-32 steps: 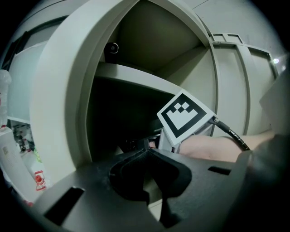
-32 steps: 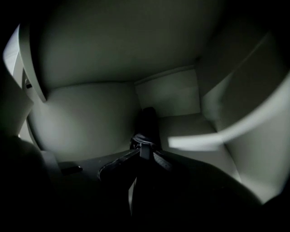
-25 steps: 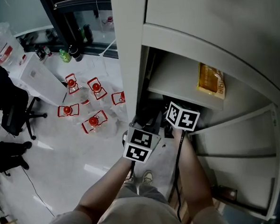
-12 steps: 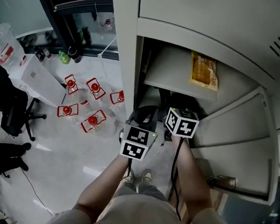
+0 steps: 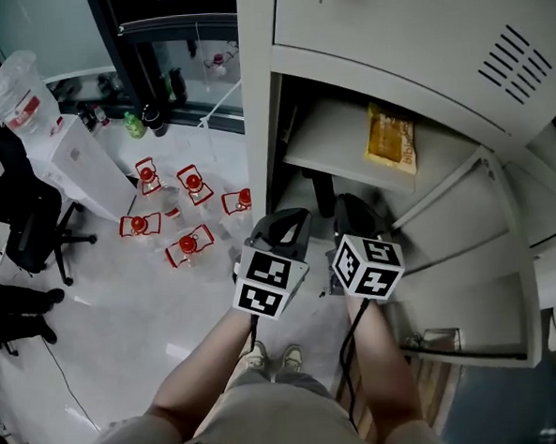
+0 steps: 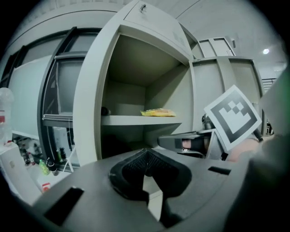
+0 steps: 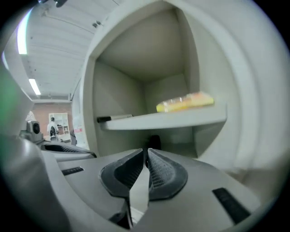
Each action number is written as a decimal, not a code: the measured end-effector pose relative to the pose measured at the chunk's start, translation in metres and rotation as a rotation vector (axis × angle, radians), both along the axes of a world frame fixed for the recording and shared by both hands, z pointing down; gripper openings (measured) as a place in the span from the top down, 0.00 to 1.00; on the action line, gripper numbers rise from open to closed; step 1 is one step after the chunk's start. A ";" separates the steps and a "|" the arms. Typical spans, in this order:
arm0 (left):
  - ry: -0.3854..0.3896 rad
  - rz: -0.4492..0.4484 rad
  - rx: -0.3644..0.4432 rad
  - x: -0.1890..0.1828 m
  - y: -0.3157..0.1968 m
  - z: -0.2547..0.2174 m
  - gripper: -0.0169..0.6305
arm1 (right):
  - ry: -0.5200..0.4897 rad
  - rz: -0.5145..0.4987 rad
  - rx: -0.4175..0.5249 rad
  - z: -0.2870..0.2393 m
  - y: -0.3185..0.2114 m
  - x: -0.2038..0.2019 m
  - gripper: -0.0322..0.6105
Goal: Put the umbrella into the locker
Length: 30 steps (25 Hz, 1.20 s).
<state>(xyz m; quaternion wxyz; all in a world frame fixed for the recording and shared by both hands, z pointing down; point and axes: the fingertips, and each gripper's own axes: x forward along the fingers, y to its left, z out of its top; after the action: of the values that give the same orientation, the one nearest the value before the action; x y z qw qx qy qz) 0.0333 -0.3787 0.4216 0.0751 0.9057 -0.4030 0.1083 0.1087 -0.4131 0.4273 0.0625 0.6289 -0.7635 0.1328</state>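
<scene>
Just outside the locker (image 5: pixel 259 95), right gripper (image 7: pixel 146 153) jaws closing, apparently empty.

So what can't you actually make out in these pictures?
Umbrella: perhaps the dark shape under the shelf, right gripper view; too shadowed to tell.
Yellow packet: print too small in every view.
Red-topped objects on the floor, head view: too small to identify.
</scene>
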 end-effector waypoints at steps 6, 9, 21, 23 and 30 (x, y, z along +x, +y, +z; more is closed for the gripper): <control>-0.017 -0.007 0.095 -0.005 0.020 -0.039 0.96 | 0.026 -0.034 0.105 -0.048 0.029 -0.007 0.90; 0.013 -0.012 0.138 -0.009 0.031 -0.065 0.96 | 0.046 -0.053 0.168 -0.077 0.047 -0.011 0.90; 0.068 -0.004 0.358 -0.025 0.082 -0.172 0.96 | 0.058 -0.164 0.383 -0.192 0.123 -0.029 0.91; 0.069 -0.002 0.400 -0.029 0.090 -0.187 0.96 | 0.054 -0.175 0.408 -0.206 0.136 -0.031 0.91; 0.116 0.003 0.505 -0.039 0.116 -0.227 0.96 | 0.110 -0.202 0.437 -0.230 0.173 -0.031 0.92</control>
<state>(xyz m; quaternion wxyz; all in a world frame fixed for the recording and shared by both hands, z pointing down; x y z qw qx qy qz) -0.0061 -0.2623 0.1941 -0.1305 0.9010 -0.4110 -0.0476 0.0778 -0.2397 0.1970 -0.0208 0.5541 -0.8286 -0.0768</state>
